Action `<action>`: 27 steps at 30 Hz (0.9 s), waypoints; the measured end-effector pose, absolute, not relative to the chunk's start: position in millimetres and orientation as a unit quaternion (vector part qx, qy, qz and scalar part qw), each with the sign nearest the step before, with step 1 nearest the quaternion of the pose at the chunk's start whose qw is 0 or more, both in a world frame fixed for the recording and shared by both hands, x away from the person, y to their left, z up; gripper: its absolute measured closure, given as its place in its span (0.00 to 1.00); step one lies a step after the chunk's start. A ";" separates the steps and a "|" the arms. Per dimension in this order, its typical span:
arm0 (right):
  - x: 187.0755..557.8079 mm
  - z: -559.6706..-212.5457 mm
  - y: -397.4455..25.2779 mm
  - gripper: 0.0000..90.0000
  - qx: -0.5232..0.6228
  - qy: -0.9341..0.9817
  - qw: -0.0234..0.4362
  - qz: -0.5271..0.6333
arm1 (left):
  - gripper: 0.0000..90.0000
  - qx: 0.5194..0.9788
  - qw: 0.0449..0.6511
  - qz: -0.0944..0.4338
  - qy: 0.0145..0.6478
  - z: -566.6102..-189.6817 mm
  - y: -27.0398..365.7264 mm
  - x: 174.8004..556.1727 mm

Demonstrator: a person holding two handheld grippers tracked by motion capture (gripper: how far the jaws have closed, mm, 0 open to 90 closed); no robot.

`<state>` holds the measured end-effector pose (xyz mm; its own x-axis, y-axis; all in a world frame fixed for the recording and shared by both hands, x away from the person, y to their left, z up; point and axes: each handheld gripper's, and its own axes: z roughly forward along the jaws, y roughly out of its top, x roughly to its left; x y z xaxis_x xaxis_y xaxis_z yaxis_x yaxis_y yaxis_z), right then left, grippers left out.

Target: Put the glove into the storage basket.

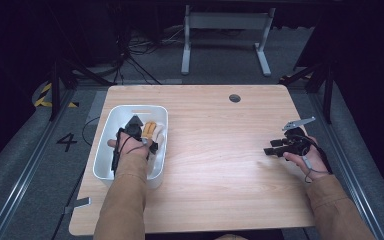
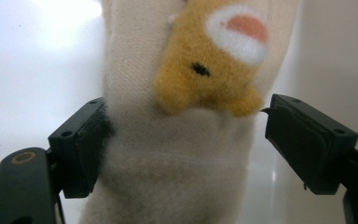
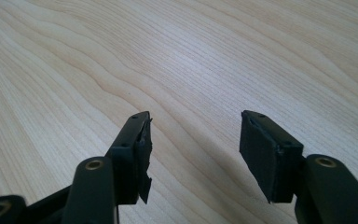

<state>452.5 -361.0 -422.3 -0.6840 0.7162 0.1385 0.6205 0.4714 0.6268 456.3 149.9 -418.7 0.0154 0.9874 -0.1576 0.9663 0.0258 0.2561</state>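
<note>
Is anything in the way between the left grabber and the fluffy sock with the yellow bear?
Nothing visible is. The sock already sits between the open jaws of the left gripper, inside the white bin. One jaw touches it; the other stands just apart.

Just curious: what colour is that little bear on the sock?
Yellow-orange bear on a cream sock; clearest in the left gripper view.

A white rectangular plastic tub (image 1: 107,131) sits on the left part of the light wooden desk (image 1: 215,170). In the tub lies a cream fleece sock with a yellow bear patch (image 2: 177,140), and the left tongs (image 2: 182,140) straddle it, one jaw on either side. The right tongs (image 1: 270,147) hover over the desk's right part, well apart from the tub.
</note>
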 end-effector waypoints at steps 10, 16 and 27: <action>452.1 -421.7 -361.4 0.49 0.391 0.854 0.072 0.336 | 0.26 0.712 0.191 0.096 0.669 -397.6 155.4 451.0; 451.9 -422.6 -361.7 0.49 0.391 0.854 0.073 0.334 | 0.27 0.715 0.252 0.123 0.641 -374.6 151.5 444.2; 445.8 -418.4 -365.6 0.49 0.388 0.852 0.086 0.340 | 0.32 0.754 0.336 0.117 0.552 -347.8 119.1 418.6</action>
